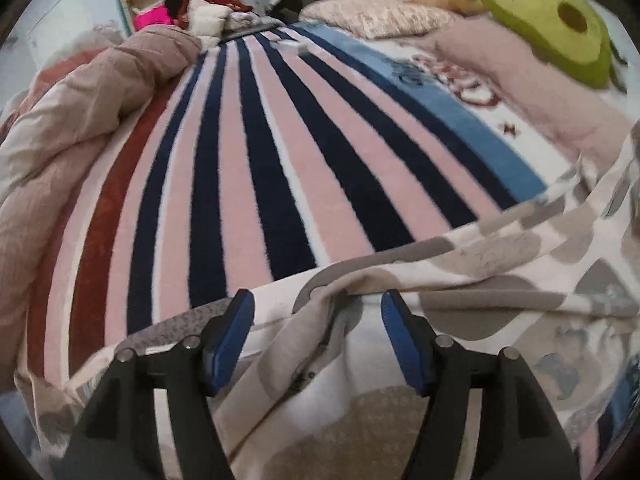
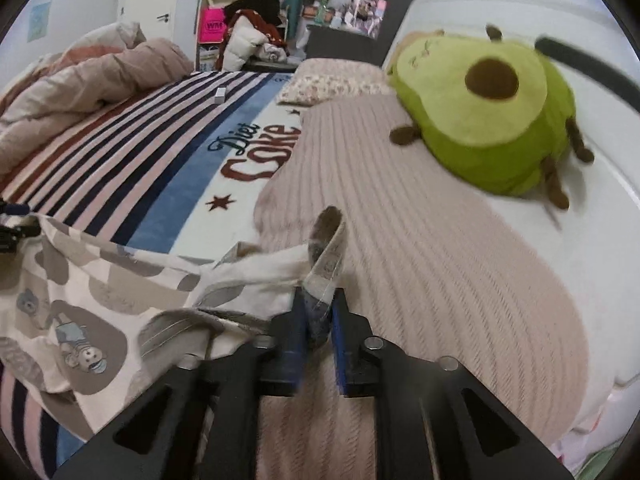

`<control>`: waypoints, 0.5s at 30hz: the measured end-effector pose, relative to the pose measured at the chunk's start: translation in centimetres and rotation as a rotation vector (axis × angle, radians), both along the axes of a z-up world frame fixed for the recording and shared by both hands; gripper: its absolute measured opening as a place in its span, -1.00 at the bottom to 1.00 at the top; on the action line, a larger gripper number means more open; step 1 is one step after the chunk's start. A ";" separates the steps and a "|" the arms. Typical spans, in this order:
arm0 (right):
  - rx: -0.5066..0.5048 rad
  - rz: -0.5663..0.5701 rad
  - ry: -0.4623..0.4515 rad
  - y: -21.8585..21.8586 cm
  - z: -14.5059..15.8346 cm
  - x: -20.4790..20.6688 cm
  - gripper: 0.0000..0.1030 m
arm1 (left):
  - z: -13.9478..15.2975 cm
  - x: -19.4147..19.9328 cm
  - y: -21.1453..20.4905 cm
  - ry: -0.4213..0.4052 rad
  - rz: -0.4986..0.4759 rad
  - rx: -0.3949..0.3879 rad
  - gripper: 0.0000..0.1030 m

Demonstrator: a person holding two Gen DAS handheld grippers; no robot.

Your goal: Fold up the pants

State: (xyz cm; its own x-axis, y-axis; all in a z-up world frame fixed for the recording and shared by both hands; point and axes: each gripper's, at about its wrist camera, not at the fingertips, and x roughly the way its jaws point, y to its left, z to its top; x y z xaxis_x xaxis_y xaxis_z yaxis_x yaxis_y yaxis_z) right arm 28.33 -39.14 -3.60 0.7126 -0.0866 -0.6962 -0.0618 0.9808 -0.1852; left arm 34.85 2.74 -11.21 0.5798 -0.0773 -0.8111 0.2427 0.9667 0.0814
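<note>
The pants (image 1: 480, 272) are white with grey blotches and small cartoon prints. They lie rumpled across the near part of the striped blanket (image 1: 248, 168). My left gripper (image 1: 318, 308) is open, its blue pads on either side of a raised fold of the pants, not closed on it. In the right wrist view the pants (image 2: 104, 280) spread to the left. My right gripper (image 2: 318, 320) is shut on an edge of the pants, and a strip of cloth sticks up between the pads. The left gripper shows at that view's left edge (image 2: 12, 228).
A rumpled beige duvet (image 1: 80, 120) lies on the left of the bed. A pink ribbed pillow (image 2: 420, 248) and a green avocado plush (image 2: 492, 120) lie on the right. A floral pillow (image 2: 328, 80) and a small white box (image 2: 219, 95) lie farther off. Clothes are piled beyond the bed.
</note>
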 end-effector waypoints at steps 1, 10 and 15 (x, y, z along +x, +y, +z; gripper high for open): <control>0.025 -0.002 -0.018 -0.1 0.4 -0.6 -0.01 | 0.5 -0.5 0.1 -0.011 0.001 -0.012 0.20; 0.159 0.141 0.079 3.5 -1.9 -3.8 0.43 | 4.8 -7.7 0.8 -0.075 -0.031 -0.159 0.30; 0.092 0.180 0.137 6.5 -6.4 -1.8 0.43 | 4.9 -10.3 1.7 -0.097 -0.009 -0.250 0.30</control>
State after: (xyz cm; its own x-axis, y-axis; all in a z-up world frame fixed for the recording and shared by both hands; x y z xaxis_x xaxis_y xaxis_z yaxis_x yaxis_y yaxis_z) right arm 26.58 -32.61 -10.04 0.6095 0.1016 -0.7863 -0.2558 0.9639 -0.0737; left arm 24.54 4.44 -6.34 0.6520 -0.2735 -0.7071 0.2538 0.9576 -0.1363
